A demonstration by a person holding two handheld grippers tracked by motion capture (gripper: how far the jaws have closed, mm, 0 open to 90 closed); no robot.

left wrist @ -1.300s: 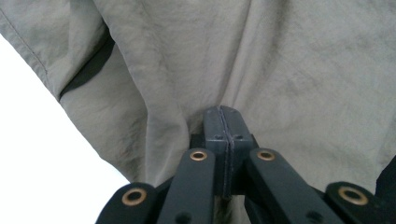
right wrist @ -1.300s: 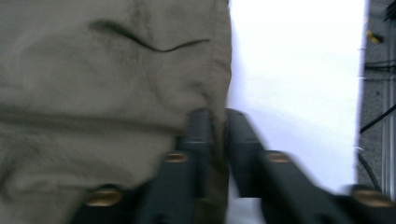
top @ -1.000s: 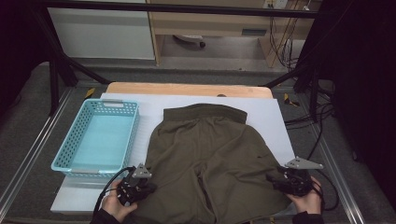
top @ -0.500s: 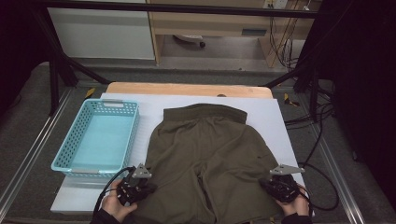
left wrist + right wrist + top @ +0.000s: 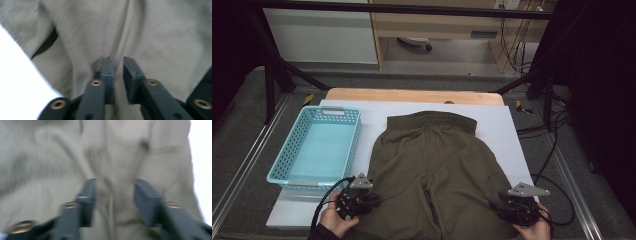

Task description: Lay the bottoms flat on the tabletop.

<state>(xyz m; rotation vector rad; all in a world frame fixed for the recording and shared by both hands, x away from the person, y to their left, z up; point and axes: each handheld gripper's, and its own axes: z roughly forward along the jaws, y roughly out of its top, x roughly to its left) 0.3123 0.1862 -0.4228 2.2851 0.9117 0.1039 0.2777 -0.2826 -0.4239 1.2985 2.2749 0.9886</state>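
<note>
The basket is blocking the desk's left side; bare desk is lying open right of the shorts.

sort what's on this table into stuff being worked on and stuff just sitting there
In the job:
- olive shorts
- left tool, jaws slightly apart over the fabric
- right tool, jaws apart over the fabric

Lying about:
- turquoise basket, nothing in it
- white table sheet

Light-blue mesh basket on white table sheet, wooden board behind.
</note>
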